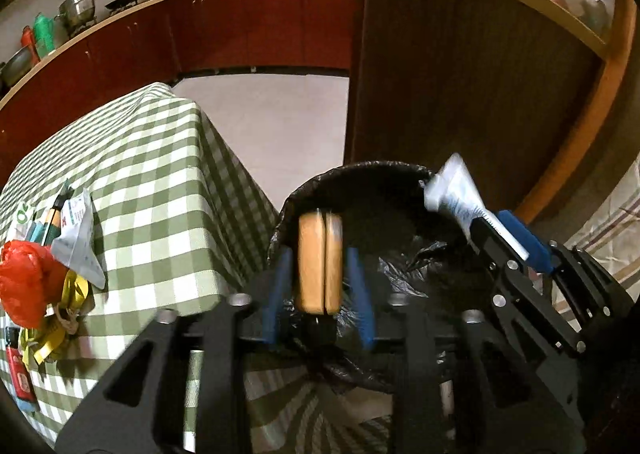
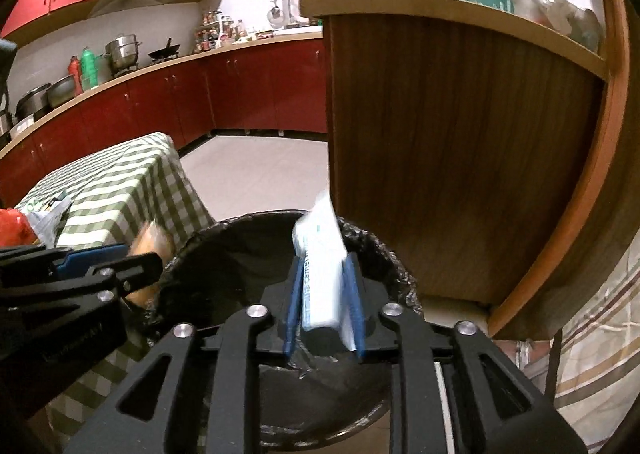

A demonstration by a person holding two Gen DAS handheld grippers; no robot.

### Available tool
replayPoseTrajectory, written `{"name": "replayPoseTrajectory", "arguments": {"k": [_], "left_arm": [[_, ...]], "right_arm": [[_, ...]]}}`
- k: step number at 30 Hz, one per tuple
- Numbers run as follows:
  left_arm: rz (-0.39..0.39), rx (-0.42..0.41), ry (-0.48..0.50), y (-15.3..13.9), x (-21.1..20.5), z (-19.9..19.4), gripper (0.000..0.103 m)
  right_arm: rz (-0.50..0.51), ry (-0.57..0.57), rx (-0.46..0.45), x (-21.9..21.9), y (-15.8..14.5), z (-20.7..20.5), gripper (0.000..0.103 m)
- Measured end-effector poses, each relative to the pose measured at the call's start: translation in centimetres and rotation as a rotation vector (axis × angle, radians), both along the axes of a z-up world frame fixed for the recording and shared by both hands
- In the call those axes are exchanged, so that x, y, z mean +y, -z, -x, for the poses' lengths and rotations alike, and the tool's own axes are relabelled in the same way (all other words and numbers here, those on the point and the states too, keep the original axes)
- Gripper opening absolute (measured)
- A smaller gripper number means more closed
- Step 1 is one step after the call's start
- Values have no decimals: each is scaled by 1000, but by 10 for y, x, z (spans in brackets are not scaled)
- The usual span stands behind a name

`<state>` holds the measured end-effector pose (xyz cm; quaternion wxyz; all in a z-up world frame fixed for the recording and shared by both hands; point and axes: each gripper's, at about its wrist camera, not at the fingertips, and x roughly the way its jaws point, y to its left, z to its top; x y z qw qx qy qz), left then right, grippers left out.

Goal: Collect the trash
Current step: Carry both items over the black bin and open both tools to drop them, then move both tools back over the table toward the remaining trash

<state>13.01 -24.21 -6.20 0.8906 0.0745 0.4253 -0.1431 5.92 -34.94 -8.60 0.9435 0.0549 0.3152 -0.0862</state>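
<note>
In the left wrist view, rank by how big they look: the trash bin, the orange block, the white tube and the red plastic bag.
1. trash bin
2. orange block, though nearness to the camera inflates it
3-4. red plastic bag and white tube look alike; not ranked.

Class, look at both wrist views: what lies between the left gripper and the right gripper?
The open mouth of the black-lined trash bin. In the right wrist view the left gripper with its tan item sits at its left rim, the right gripper with a white tube over it.

Crinkled glossy plastic bin liner (image 2: 372, 250), checked cloth tablecloth (image 1: 160, 174)
</note>
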Motion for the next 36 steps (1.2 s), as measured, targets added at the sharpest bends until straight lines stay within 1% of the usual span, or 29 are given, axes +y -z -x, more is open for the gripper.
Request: {"name": "replayPoseTrajectory", "arguments": {"k": [3,6,11,15,17,20,24,27,33,36], "left_arm": [[1,-5,-5,0,-1,2,48],[0,-15,-9,-1,-2,3,55],[7,-38,-24,-8,8,7,57],[6,-46,-40,-16,25,12,58],[-2,-62,-55,-20,36,17,64],[-11,-75,-75,-26,52,21,65],[-23,-81,-120,-34,85,31,67],[-32,-87,-152,-39,111,37,68],[-62,-98,-253,-45,170,50,69],[-69,-91,-310,-44,202,57,69]], "right_arm": [[-12,14,-4,-4,0,1,34],[-14,22,-7,-5,-2,5,36],[-7,30,-14,-3,-8,12,41],[-8,35,-12,2,-13,16,46],[-10,27,-13,8,-16,17,48],[-10,7,-20,20,-20,19,50],[-31,-46,-31,44,-29,19,55],[-27,-95,-43,67,-36,20,59],[-31,-179,-59,112,-47,23,60],[-27,-213,-59,133,-50,24,60]]}}
